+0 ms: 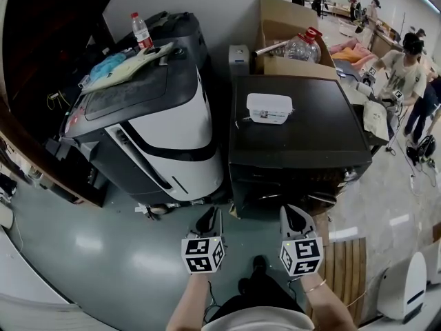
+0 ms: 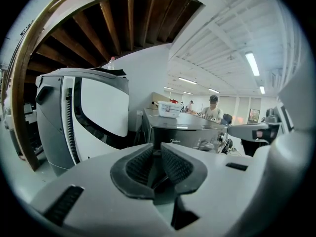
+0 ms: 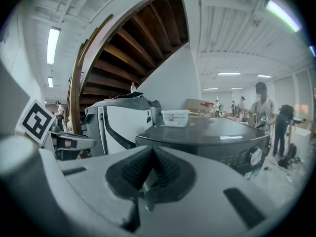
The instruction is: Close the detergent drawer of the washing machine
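Nearest, the person's two forearms reach forward over the grey-green floor [image 1: 103, 254], each hand bearing a gripper with a marker cube; the left gripper [image 1: 207, 221] and the right gripper [image 1: 297, 216] hang side by side, apart from each other, just short of the dark washing machine [image 1: 303, 140] and touching nothing. In the left gripper view the left gripper [image 2: 157, 154] has its ribbed pads standing a narrow slit apart, with nothing between them; in the right gripper view the right gripper [image 3: 150, 154] has its pads pressed together on nothing. A slatted wooden pallet [image 1: 344, 267] lies on the floor at the right. The washing machine's front panel [image 3: 237, 152], with its round knob, faces the grippers; the detergent drawer belongs to that front, yet I cannot tell it apart from the dark panel in any view. On the machine's flat top rests a white lidded container [image 1: 269, 107]. Beside it to the left stands a white and grey machine [image 1: 172, 136] with a water bottle [image 1: 142, 32] upright on top. Behind are a cardboard box [image 1: 289, 19] and a large clear jug [image 1: 303, 45]; further right a person [image 1: 406, 74] stands.
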Demonstrator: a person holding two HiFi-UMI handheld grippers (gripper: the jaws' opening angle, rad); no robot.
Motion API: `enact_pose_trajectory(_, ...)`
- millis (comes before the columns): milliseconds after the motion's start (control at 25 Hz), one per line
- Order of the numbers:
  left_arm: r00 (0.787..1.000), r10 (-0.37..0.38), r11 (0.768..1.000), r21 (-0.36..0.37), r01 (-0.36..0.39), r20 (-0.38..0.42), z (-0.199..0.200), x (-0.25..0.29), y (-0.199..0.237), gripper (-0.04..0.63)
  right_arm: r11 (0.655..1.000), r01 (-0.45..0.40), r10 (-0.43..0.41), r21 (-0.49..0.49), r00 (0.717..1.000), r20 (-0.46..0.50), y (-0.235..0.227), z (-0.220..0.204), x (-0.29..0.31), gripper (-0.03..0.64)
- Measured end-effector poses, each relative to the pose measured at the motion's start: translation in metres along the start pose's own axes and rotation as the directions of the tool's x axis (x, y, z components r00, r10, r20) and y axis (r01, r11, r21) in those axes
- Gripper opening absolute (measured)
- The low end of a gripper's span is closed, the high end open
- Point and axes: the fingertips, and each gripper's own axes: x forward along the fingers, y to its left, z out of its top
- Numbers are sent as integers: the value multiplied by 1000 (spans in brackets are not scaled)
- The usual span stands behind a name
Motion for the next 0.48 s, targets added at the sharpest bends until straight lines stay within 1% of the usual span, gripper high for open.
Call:
enact_pose_trajectory(160, 1000, -3, 1000, -1, 3, 7, 0, -9, 2, 29, 1000, -13, 13, 0, 1000, 7, 7, 0, -6, 3)
enact_pose_trajectory(360, 1000, 3, 1000, -14, -3, 18, 1, -17, 6, -2, 1000, -30, 30, 5, 1000, 5, 12, -1, -9, 3)
enact_pose_trajectory(480, 1000, 0, 1000, -13, 1, 24, 3, -21, 5, -5, 999, -35, 35, 12, 999, -3, 13, -1, -11, 2)
